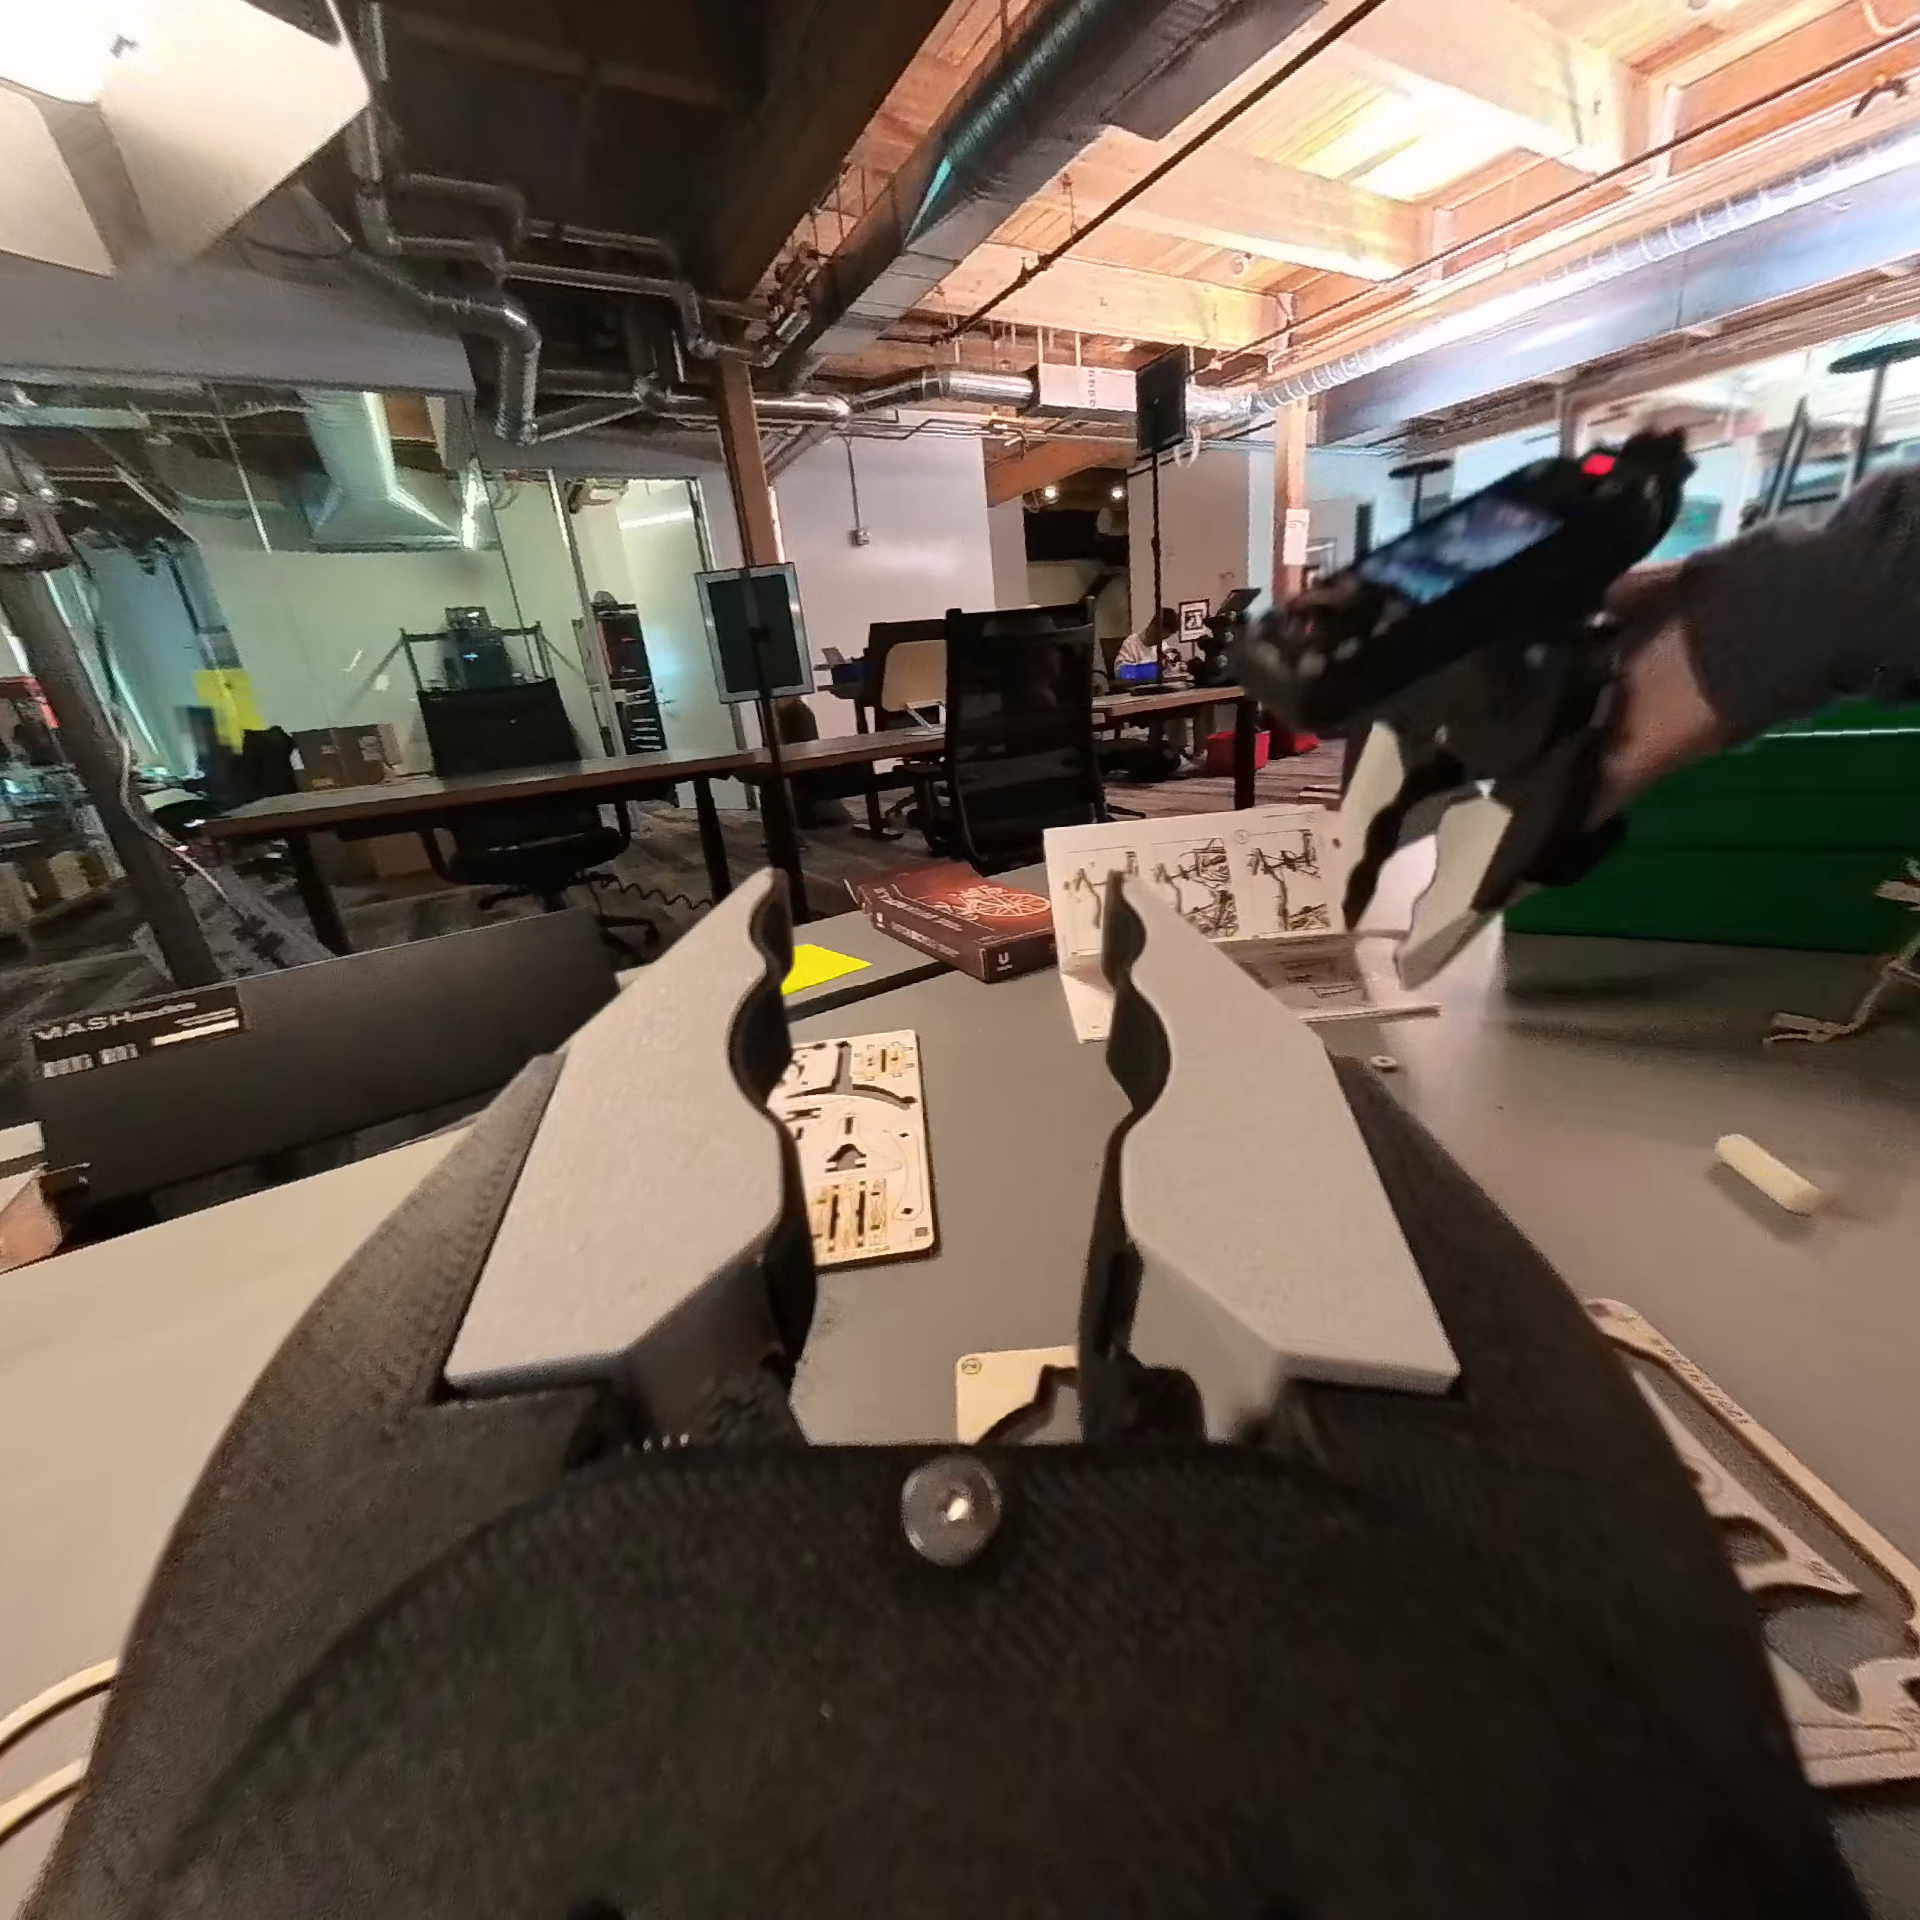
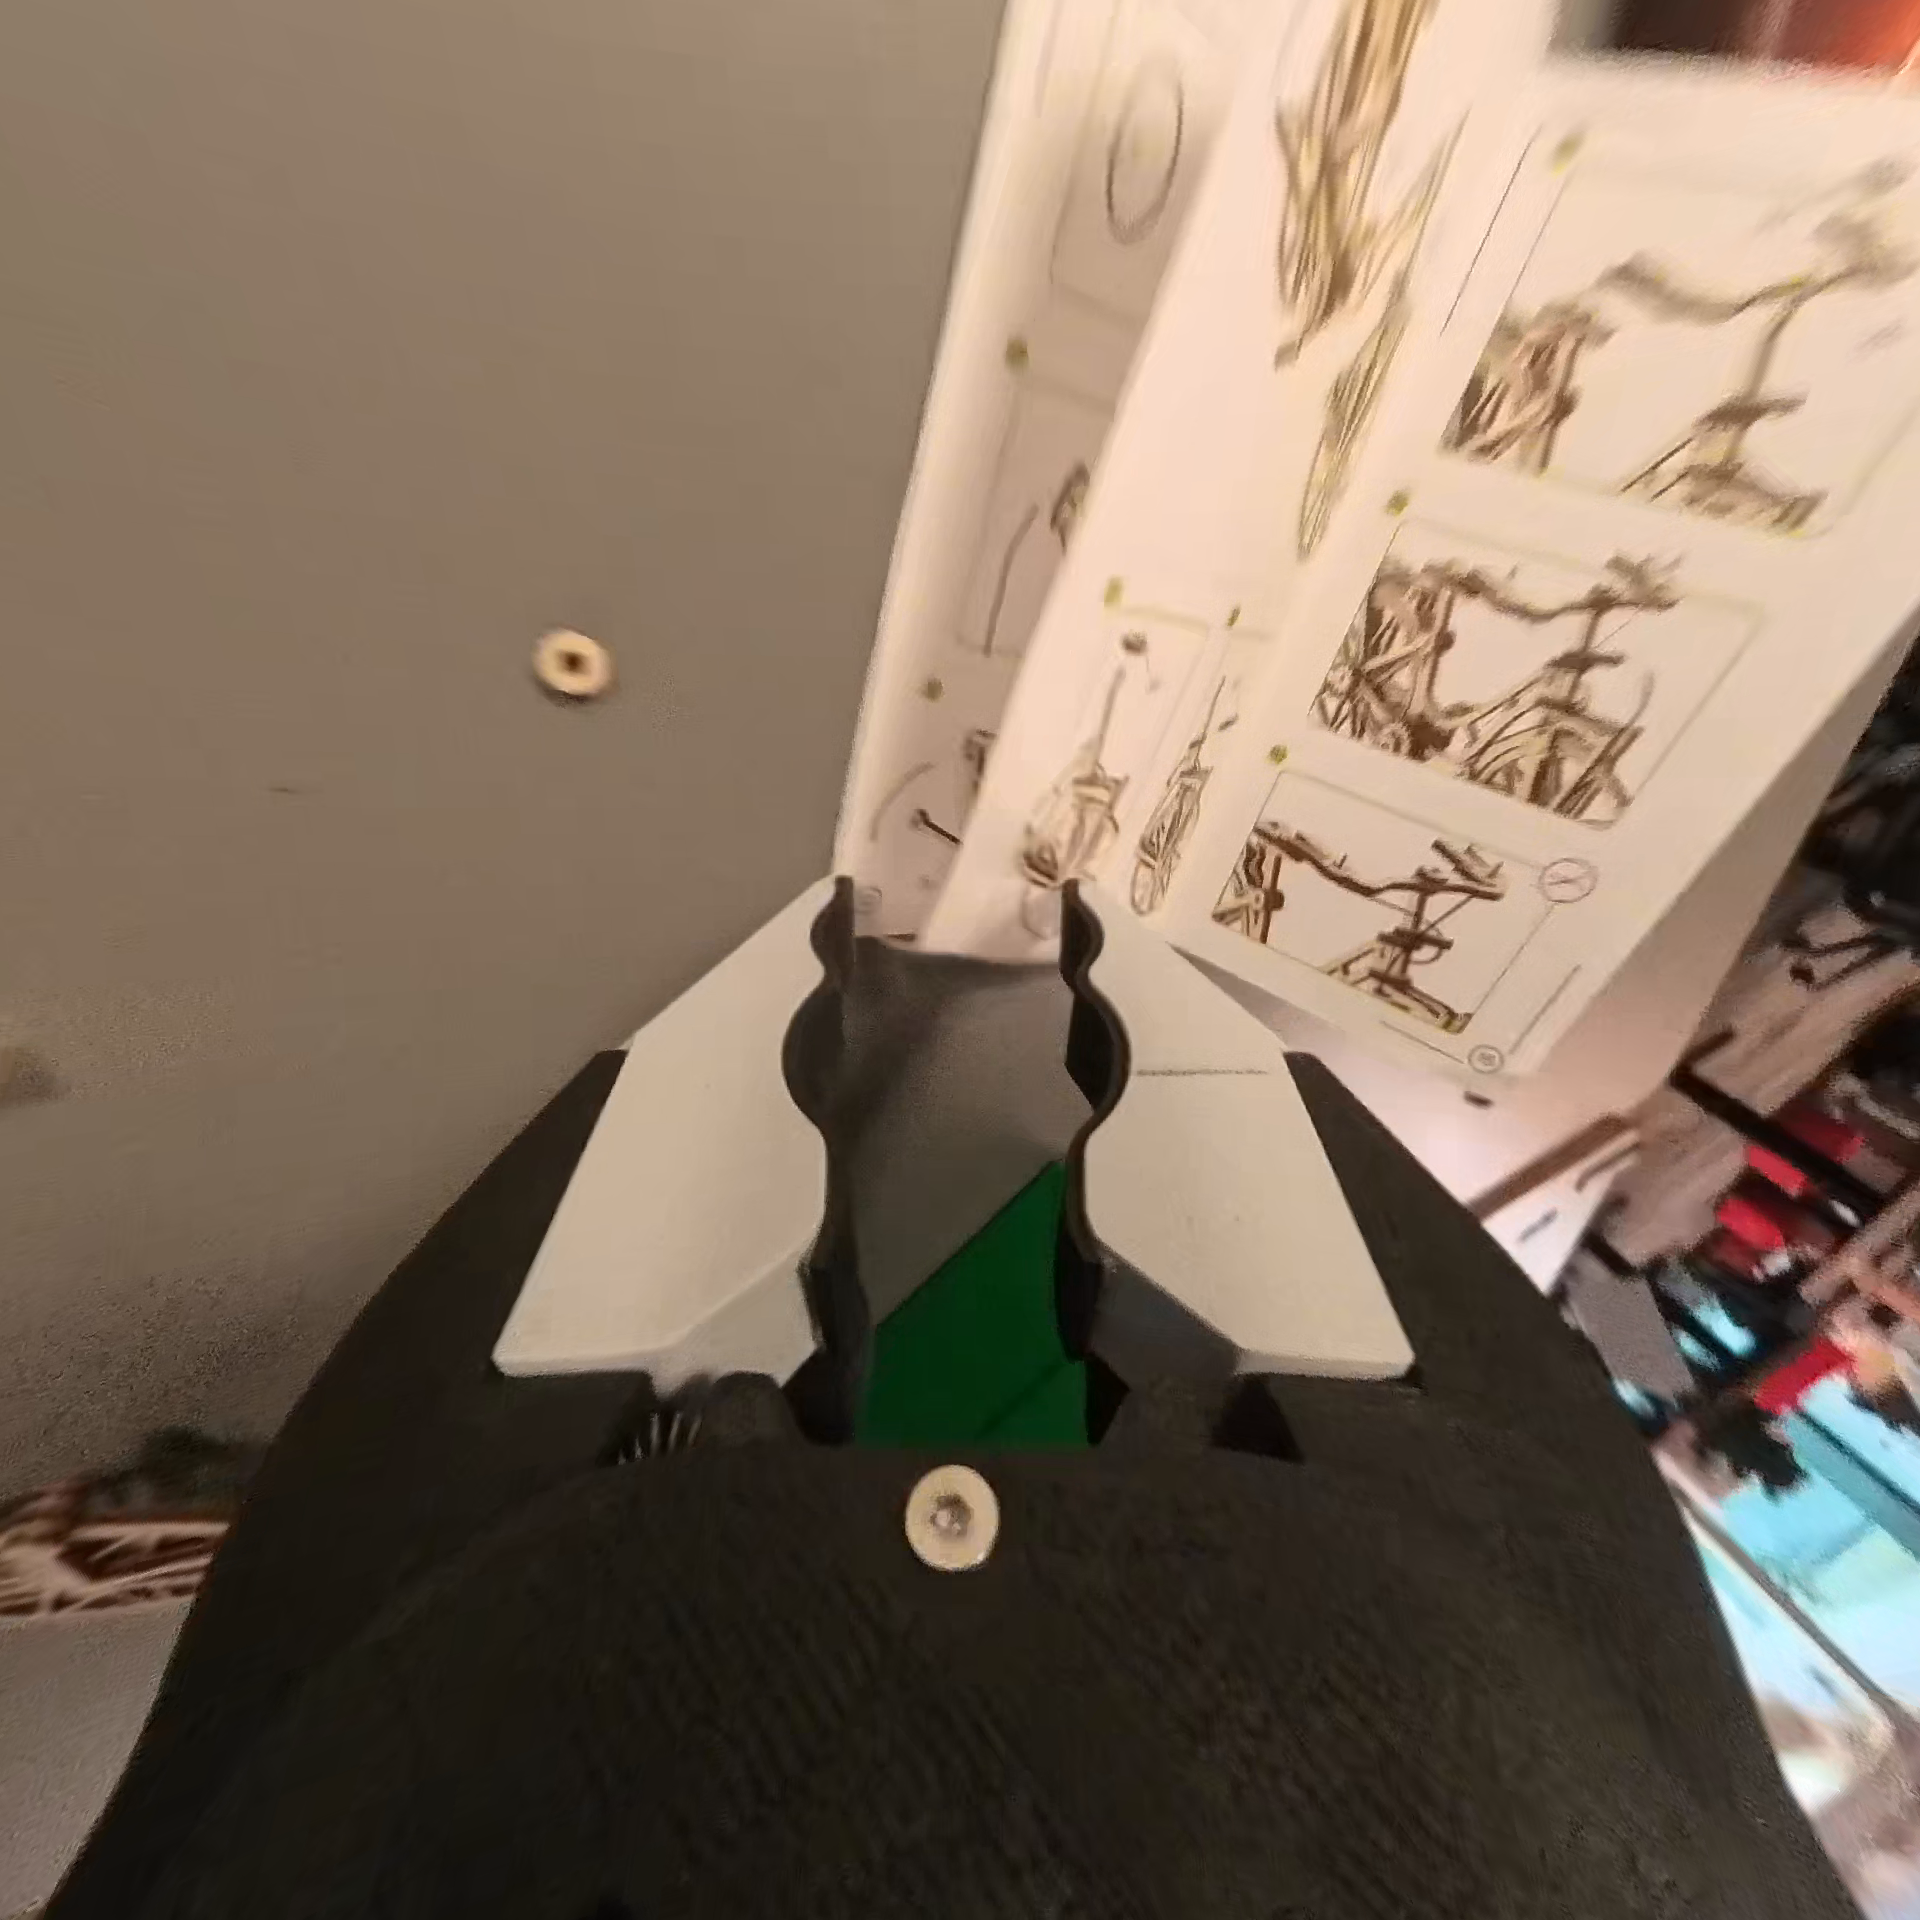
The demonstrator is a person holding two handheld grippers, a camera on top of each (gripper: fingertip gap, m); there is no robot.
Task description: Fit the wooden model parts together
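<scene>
My left gripper [image 1: 940, 899] is open and empty above the grey table [image 1: 1558, 1195]. A wooden parts sheet [image 1: 868, 1143] lies flat on the table below and between its fingers. Another cut wooden sheet [image 1: 1787, 1558] lies at the right edge, and a pale sheet corner [image 1: 1013, 1387] shows near the gripper's base. My right gripper [image 2: 956, 894] is open and empty, held in the air over the instruction booklet [image 2: 1455, 623]; it also shows in the left wrist view [image 1: 1392, 935]. A small wooden ring [image 2: 569, 665] lies on the table.
A brown model box [image 1: 966, 925] and a yellow note [image 1: 821, 966] lie at the table's far side. A green bin [image 1: 1745, 831] stands at right. A pale stick [image 1: 1766, 1184] lies on the table. Office chairs and desks stand behind. The left gripper's tips are roughly 30 cm from the right gripper's.
</scene>
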